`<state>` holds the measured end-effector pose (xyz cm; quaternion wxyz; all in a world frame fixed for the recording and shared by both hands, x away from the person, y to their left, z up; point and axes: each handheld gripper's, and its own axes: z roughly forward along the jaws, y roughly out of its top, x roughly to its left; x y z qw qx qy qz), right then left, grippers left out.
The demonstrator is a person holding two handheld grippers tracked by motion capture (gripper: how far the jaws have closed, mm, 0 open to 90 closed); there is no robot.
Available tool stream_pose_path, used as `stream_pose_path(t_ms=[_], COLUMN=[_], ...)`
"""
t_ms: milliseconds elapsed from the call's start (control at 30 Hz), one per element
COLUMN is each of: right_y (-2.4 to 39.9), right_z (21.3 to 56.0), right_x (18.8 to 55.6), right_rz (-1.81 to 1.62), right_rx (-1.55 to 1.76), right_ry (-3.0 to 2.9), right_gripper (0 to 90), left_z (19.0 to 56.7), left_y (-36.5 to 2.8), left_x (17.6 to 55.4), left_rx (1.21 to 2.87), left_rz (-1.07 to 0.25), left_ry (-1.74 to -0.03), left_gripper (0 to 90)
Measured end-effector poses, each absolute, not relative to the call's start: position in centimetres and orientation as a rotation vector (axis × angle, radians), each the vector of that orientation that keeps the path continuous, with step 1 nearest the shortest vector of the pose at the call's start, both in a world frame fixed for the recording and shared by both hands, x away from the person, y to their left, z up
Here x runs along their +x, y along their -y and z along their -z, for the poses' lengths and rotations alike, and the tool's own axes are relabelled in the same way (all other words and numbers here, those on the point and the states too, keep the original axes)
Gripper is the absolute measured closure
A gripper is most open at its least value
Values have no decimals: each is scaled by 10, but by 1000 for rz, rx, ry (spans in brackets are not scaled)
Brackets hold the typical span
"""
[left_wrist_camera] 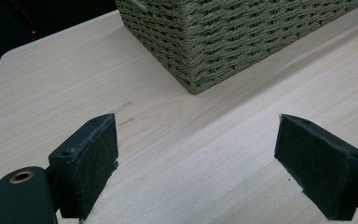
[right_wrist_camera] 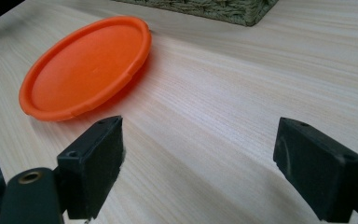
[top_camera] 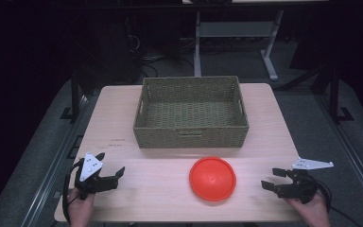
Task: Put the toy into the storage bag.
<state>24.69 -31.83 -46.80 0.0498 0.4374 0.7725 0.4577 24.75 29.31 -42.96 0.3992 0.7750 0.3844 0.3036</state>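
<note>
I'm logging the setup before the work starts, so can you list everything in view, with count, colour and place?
Basket: one, olive-green woven, far middle of the table, nothing visible inside.
Plate: one, orange, round, on the table in front of the basket, between the two grippers.
Table: one, light wood, bearing the basket and the plate.
Frame legs: white, on the dark floor beyond the table.
Left gripper: one, black with a grey plate on top, near left edge, jaws open, nothing between them.
Right gripper: one, black with a grey plate, near right edge, jaws open, nothing between them.
Hands: two, at the near edge, one on each gripper.
</note>
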Motion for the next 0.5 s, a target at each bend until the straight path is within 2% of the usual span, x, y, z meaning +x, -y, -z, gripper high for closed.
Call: stream_pose_path(t_ms=[500], right_y=[308], right_z=[462], right_x=[250], right_rz=[-1386], right_rx=[1315], right_ry=[-2384], right_gripper=[156], left_z=[430], left_y=[-294], left_x=[248], left_rx=[1970], left_rz=[-769], left_ry=[-966], left_gripper=[128])
